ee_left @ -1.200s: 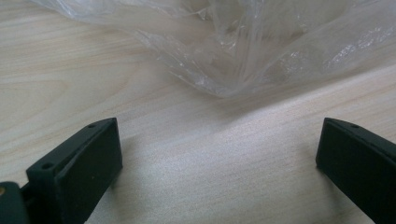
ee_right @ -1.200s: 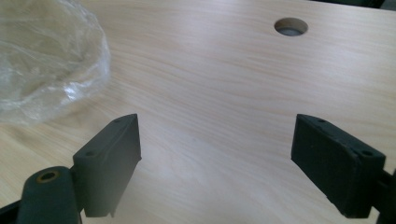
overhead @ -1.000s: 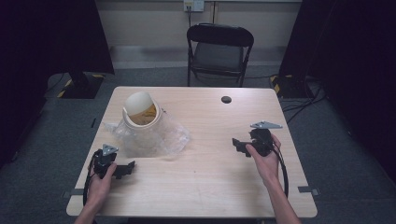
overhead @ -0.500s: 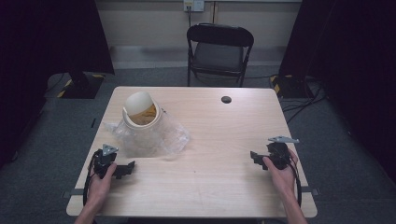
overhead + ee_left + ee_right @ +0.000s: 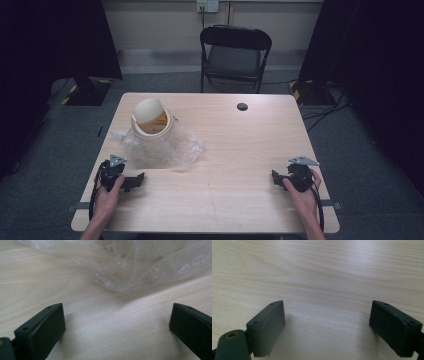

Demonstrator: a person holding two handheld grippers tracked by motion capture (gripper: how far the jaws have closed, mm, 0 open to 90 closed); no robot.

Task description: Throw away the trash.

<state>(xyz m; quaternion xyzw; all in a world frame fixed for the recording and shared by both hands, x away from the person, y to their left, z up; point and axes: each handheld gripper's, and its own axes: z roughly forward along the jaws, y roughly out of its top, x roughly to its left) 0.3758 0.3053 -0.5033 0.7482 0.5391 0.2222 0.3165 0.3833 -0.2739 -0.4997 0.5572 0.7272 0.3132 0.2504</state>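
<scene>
With both tools empty and wide on the surface [image 5: 225, 150], let the left tool [image 5: 136, 180] close on the crumpled clear bag [image 5: 165, 147] just ahead of it, while the right tool [image 5: 276, 178] steadies the far-off jar [image 5: 150, 116].

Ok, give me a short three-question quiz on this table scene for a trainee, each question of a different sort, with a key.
1. True or false: the left gripper has its jaws closed on the clear plastic bag.
2. Multiple choice: what lies between the jaws of the right gripper? A) the bag's edge B) bare table top C) the small black disc
3. Fill in: the cream container rests in the bag on the person's ___ side of the table.

Key
1. False: the jaws stand wide apart, with the bag just beyond them.
2. B
3. left
</scene>
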